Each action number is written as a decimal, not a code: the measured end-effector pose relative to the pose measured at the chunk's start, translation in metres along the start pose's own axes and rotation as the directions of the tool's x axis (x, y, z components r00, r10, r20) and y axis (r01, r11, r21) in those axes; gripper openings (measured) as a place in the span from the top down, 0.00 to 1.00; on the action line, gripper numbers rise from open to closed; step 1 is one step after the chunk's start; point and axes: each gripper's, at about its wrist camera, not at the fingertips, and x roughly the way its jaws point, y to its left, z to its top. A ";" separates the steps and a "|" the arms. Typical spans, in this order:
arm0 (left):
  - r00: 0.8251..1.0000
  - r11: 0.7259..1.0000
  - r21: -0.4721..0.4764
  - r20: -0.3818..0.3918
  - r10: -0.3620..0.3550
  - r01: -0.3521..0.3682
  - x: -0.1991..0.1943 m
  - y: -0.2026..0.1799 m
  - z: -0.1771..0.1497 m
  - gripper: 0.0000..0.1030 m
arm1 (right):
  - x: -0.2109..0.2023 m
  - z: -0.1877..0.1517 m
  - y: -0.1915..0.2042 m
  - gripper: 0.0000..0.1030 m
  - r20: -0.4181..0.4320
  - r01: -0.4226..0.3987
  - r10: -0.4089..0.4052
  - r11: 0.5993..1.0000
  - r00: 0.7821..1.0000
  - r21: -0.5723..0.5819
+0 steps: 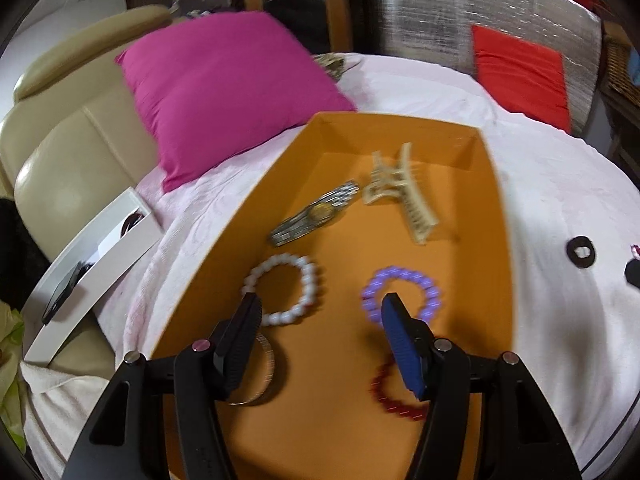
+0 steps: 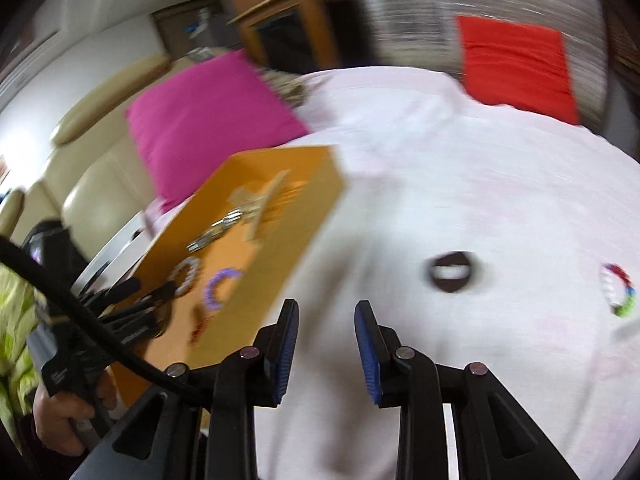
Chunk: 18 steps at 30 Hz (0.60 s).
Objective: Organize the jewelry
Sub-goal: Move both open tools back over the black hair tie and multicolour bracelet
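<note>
Both grippers' jaws are held apart and empty: the left gripper [image 1: 320, 308] over the orange box [image 1: 502, 216], the right gripper [image 2: 327, 312] over the bed [image 2: 460, 184].

Right view smeared by motion blur: clip [image 2: 262, 196] and watch [image 2: 216, 230] in box [image 2: 304, 208] barely readable. Left tongs [image 1: 320, 304] hide part of bangle [image 1: 266, 376], red bracelet [image 1: 394, 396], purple bracelet [image 1: 402, 292]. Multicolour bracelet [image 2: 618, 290] distorted near right edge. Dark ring [image 2: 450, 272] blurred, kind unclear.
</note>
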 end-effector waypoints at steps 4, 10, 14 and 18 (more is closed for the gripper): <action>0.999 0.999 0.044 0.030 -0.027 0.025 -0.008 -0.031 0.007 0.38 | -0.023 0.006 -0.053 0.68 0.017 0.052 -0.054 0.992 0.998 0.119; 0.996 0.990 0.124 0.052 -0.072 0.065 -0.018 -0.083 0.012 0.37 | -0.044 0.001 -0.123 0.68 0.016 0.090 -0.099 0.954 0.995 0.287; 0.994 0.977 0.194 0.043 -0.099 0.089 -0.020 -0.121 0.011 0.37 | -0.053 -0.005 -0.155 0.68 -0.001 0.101 -0.108 0.924 0.994 0.368; 0.993 0.963 0.251 0.035 -0.114 0.101 -0.023 -0.153 0.007 0.37 | -0.059 -0.013 -0.176 0.68 -0.007 0.099 -0.106 0.900 0.994 0.425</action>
